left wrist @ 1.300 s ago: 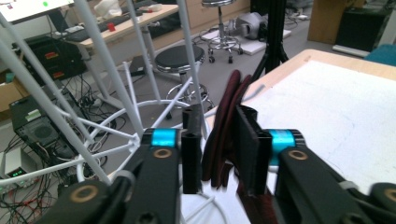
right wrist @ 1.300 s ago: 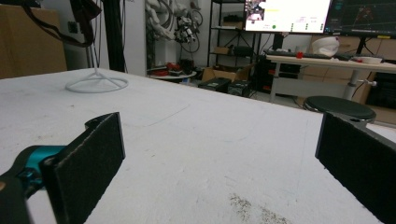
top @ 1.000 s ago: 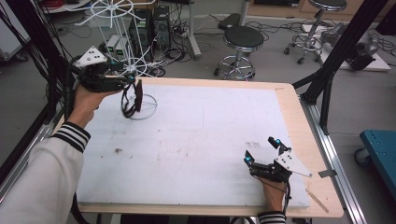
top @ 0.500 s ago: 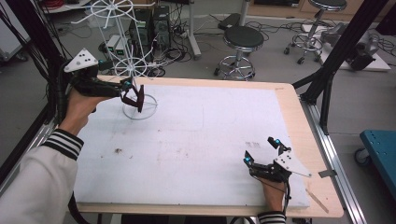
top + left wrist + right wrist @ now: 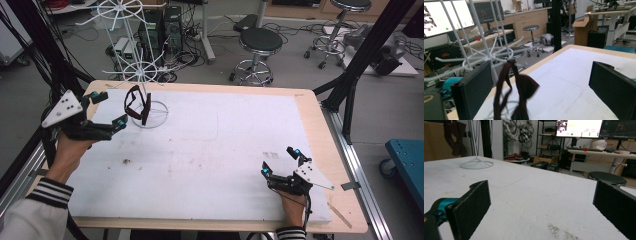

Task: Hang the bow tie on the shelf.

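Black foam-faced jaws of the left gripper (image 5: 106, 110) are standing wide apart with nothing between them — the left gripper view is showing the two pads well separated, one at each side of the frame. This gripper is hovering at the table's near-left corner region, just beside the dark red glasses (image 5: 137, 103), which are hanging from a lower arm of the white wire rack (image 5: 131, 47); gripper and glasses are sitting close but apart. In the left gripper view the glasses (image 5: 514, 92) are dangling ahead of the open jaws, hooked over a wire spoke of the rack (image 5: 486, 56), slightly blurred. The rack's round base is resting on the white foam mat (image 5: 215, 150) near its far-left corner. The right gripper (image 5: 281, 162) is lying low on the mat near the near-right corner, held by the person's right hand, its jaws also spread wide and holding nothing — the right gripper view is showing bare mat (image 5: 529, 202) between the pads. The mat is covering a wooden table (image 5: 320, 125). A black stool (image 5: 260, 42) is standing on the floor beyond the far edge.
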A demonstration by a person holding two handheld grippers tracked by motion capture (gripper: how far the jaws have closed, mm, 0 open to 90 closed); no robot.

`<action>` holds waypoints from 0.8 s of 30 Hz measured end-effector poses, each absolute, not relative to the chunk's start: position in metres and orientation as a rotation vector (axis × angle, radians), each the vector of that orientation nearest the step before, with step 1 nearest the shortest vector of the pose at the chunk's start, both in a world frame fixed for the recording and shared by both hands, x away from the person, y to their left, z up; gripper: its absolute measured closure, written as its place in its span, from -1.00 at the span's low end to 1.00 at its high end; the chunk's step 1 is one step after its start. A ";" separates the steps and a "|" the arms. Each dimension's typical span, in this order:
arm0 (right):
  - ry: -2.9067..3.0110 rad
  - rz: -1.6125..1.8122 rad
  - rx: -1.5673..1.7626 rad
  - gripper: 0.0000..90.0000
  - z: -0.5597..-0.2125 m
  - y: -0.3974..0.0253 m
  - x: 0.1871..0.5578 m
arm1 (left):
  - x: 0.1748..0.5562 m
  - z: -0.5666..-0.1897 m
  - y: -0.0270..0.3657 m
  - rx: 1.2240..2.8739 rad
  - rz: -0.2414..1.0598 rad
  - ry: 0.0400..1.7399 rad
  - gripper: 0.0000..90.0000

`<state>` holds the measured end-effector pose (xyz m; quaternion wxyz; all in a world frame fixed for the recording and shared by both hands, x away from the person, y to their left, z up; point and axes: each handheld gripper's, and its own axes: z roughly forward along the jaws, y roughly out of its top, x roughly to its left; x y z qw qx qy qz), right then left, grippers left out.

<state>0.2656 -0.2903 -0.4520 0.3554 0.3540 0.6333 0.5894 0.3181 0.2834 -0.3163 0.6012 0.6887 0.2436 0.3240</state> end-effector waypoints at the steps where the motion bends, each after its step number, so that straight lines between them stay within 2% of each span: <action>1: 1.633 1.525 0.916 -0.99 -0.452 -0.290 0.266 | 0.313 -0.323 0.285 1.586 0.758 0.560 -0.87; 11: 1.613 1.533 0.907 -0.99 -0.453 -0.292 0.264 | 0.286 -0.389 0.298 1.545 0.773 0.640 -0.87; 24: 1.614 1.532 0.904 -0.99 -0.453 -0.291 0.263 | 0.275 -0.452 0.310 1.485 0.799 0.723 -0.87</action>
